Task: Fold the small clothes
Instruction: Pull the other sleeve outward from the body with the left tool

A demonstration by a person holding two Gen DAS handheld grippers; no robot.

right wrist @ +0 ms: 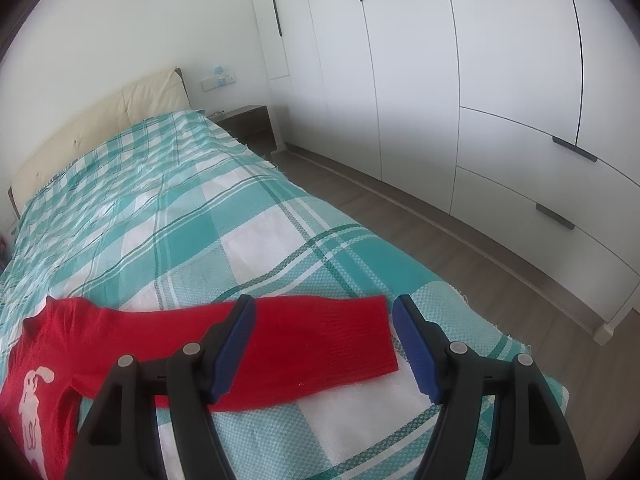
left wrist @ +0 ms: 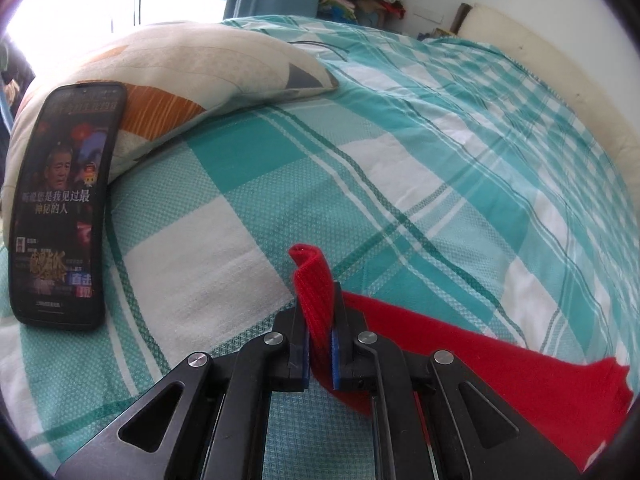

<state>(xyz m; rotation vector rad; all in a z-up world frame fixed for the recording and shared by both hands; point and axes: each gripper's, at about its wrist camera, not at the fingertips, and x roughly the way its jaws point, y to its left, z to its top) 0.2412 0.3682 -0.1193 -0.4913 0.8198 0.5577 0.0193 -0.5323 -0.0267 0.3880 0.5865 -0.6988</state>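
- On the bed (left wrist: 420, 160), in the left wrist view, the left gripper (left wrist: 320, 322) is clamped on one cuff (left wrist: 314, 280) of a red sweater (left wrist: 500, 380).
- Its blue pads (left wrist: 335, 354) squeeze the knit from both sides, and the cuff end sticks up past them and curls over.
- From there the sleeve runs down and off to the right, lying on the checked sheet.
- I think the sweater is soft, light and floppy. It will bend and sag where nothing holds it, so it needs a pull to stay flat.
- The ribbed cuff looks like a good place to hold. It is thick, and not slippery.
- Only this view shows a phone (left wrist: 60, 200) leaning on a pillow (left wrist: 192, 76), well apart from the sweater.

- Over the near end of the bed (right wrist: 280, 224), in the right wrist view, the right gripper (right wrist: 324, 316) has its jaws wide apart and holds nothing.
- Between the jaws lies the other sleeve (right wrist: 320, 344), flat on the sheet, with its cuff (right wrist: 360, 336) toward the right side.
- I cannot tell if the pads touch the cloth.
- Only this view shows the sweater's (right wrist: 52, 360) body, at the left, with a white animal shape (right wrist: 34, 408) on it.
- A white wardrobe (right wrist: 460, 80) and the floor (right wrist: 480, 280) also show only from this side.
- The clamped cuff does not show from this side.
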